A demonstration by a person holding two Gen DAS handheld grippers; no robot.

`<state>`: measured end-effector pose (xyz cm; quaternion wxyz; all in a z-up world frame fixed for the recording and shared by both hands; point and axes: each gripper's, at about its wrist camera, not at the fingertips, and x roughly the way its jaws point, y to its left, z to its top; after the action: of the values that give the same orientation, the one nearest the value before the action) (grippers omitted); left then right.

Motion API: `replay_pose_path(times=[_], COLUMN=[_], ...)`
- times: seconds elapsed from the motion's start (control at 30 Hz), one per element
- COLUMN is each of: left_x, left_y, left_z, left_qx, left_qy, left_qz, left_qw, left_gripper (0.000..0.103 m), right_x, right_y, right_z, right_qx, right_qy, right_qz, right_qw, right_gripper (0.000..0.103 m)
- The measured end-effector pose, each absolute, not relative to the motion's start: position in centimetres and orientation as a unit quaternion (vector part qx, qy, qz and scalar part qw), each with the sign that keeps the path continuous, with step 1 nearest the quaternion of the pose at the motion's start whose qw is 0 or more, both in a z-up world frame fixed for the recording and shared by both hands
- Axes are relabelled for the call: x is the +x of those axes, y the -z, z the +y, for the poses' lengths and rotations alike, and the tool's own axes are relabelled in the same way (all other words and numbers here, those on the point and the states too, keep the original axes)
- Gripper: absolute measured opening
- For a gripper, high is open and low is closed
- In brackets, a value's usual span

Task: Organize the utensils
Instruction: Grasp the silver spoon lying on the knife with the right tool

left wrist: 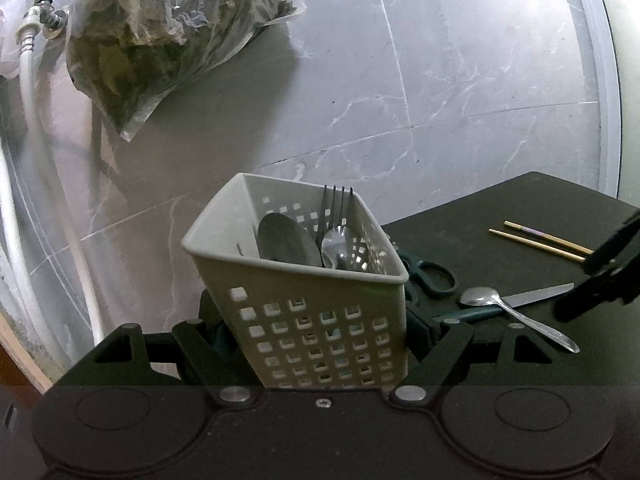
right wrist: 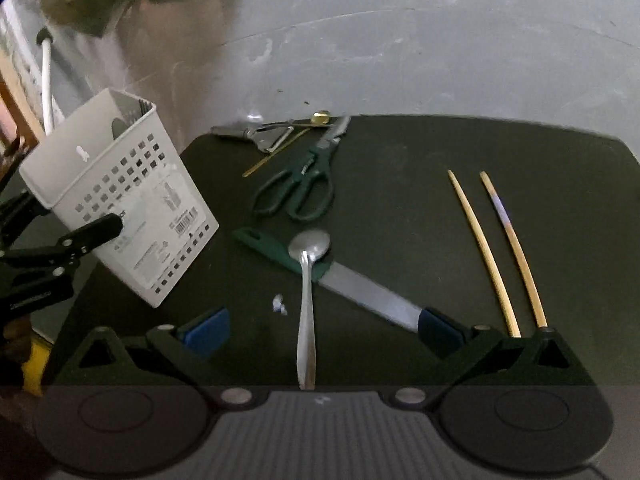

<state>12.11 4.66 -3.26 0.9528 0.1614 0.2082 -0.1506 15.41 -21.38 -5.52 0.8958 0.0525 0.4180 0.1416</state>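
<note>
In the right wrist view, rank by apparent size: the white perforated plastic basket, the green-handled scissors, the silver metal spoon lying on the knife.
1. White perforated plastic basket, clearly largest.
2 and 3. Green-handled scissors and silver metal spoon: not ranked. The spoon looks slightly longer, but it lies nearer the camera.

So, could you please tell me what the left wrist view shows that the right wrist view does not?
Only the left wrist view shows the fork and spoons standing inside the basket, plus the plastic bag above. Only the right wrist view shows the peeler and gold utensil at the mat's far edge, and the right gripper open around the spoon. Both show the basket, scissors, knife and chopsticks.
</note>
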Motion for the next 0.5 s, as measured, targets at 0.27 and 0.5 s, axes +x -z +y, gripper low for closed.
replay_pose_path(times=[0.27, 0.5], left_x=[11.9, 11.8], left_y=[3.3, 3.3], left_z=[4.3, 4.0], left_qx=[0.163, 0.159], left_qy=[0.141, 0.129], left_qz=[0.208, 0.210], left_qw=[0.954, 0.956], left_gripper=[0.082, 0.082], right_x=[20.9, 22.4], right_y=[7.0, 7.9], right_z=[-18.6, -18.5], right_qx=[0.050, 0.054], right_qy=[-0.183, -0.199], right_qz=[0.435, 0.448], right_qw=[0.880, 0.870], right_gripper=[0.085, 0.062])
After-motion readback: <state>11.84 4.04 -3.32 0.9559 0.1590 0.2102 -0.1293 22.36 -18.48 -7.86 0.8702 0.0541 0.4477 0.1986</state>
